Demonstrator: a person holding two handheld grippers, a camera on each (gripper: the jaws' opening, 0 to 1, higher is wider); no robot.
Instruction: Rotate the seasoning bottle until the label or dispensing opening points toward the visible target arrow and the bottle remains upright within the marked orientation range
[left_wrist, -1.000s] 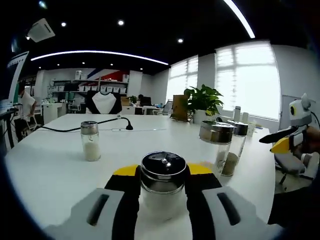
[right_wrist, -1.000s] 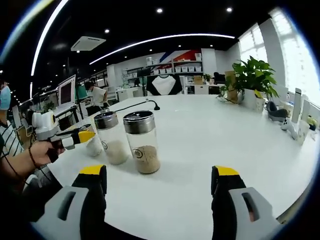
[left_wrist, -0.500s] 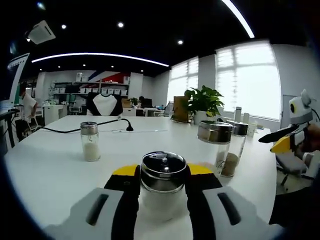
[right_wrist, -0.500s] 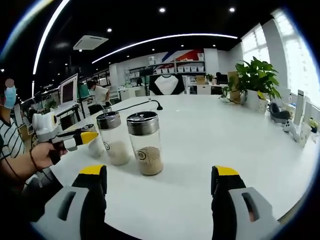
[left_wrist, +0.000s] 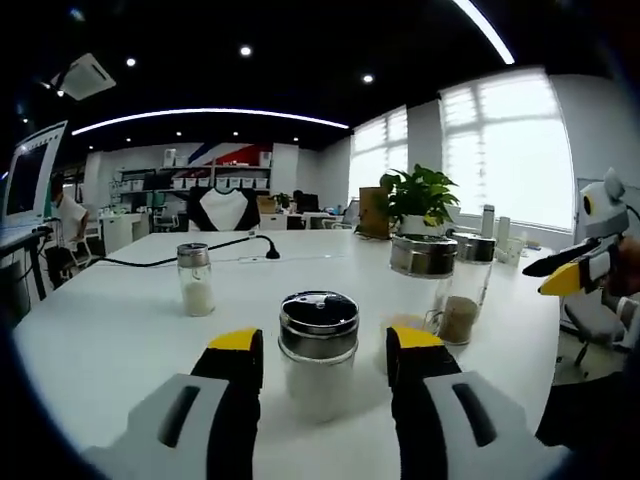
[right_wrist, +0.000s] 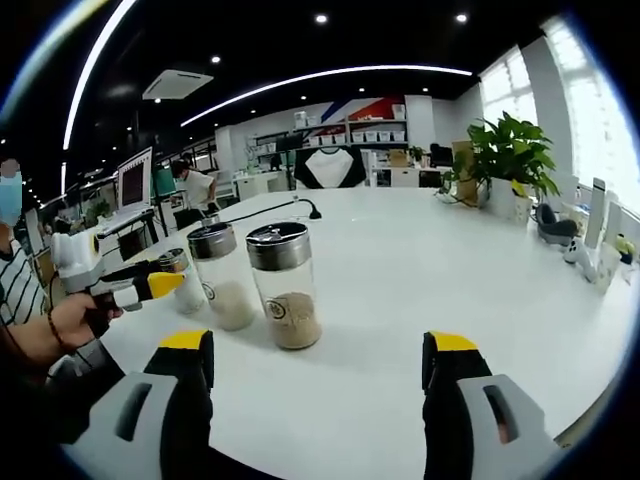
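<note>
Open right tongs (right_wrist: 318, 362) face two bottles (right_wrist: 285, 285).

Count, taken from the table (left_wrist: 110, 320):

Bottles on the table, left gripper view: four. One white-filled bottle (left_wrist: 318, 352) nearest the camera; one small bottle (left_wrist: 196, 281) farther back on the left; two tall bottles on the right, one (left_wrist: 425, 277) in front of the other (left_wrist: 466, 288).

Right gripper view: three bottles together near the table's left edge.

Potted plants on the table: one (left_wrist: 418, 200).

Black cables on the table: one (left_wrist: 180, 257).

Grippers: two.
</note>
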